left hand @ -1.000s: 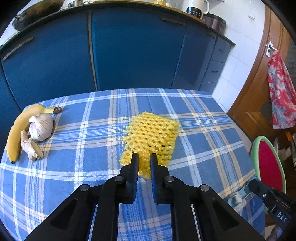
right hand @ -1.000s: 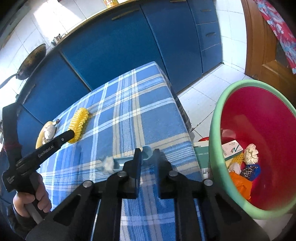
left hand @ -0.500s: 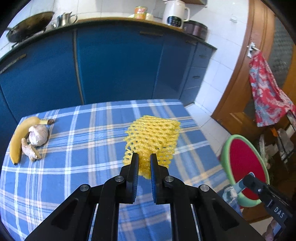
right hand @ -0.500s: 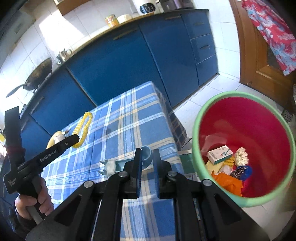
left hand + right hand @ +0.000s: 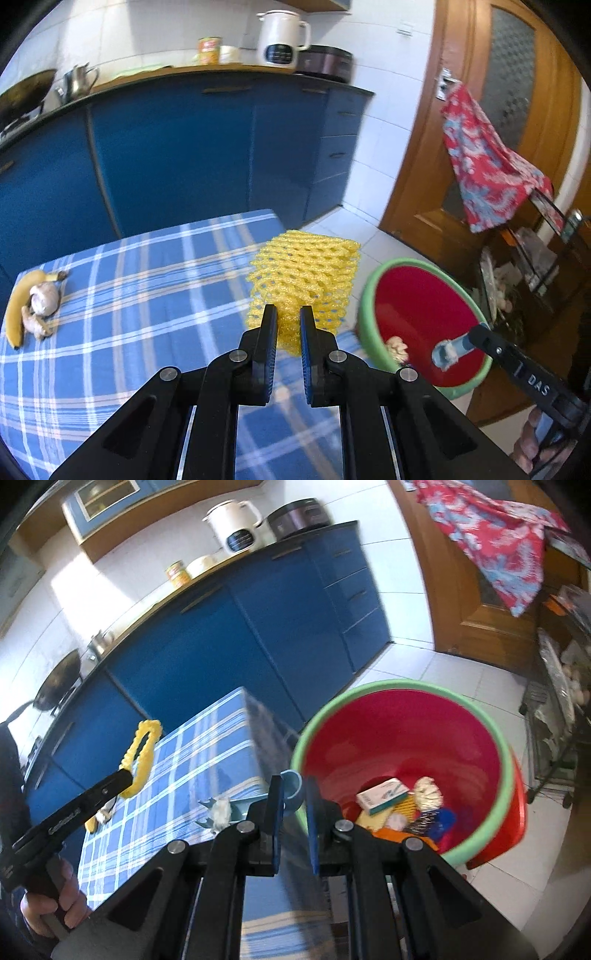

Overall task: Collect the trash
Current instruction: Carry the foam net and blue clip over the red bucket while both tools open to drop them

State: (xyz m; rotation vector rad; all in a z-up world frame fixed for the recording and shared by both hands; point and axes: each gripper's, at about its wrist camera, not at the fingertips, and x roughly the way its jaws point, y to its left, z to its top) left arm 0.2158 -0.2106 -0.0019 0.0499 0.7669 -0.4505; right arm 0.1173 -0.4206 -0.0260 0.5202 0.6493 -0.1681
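Note:
My left gripper (image 5: 288,317) is shut on a yellow foam fruit net (image 5: 306,275), held in the air above the right end of the blue plaid table (image 5: 147,280); the net also shows in the right wrist view (image 5: 142,757). My right gripper (image 5: 294,790) is shut on a crumpled light blue wrapper with white tissue (image 5: 255,805), next to the rim of the red bin with a green rim (image 5: 406,746). The bin (image 5: 421,317) stands on the floor beside the table and holds a small box, foil and other scraps.
A banana (image 5: 16,306), a garlic bulb (image 5: 44,301) and a ginger piece (image 5: 35,325) lie at the table's left end. Blue cabinets (image 5: 184,155) run behind. A wooden door (image 5: 498,122) with a red cloth (image 5: 487,166) is at right.
Both grippers have lifted off the table and moved right toward the bin. The net hangs in the air now, and the wrapper has come up to the bin's rim.

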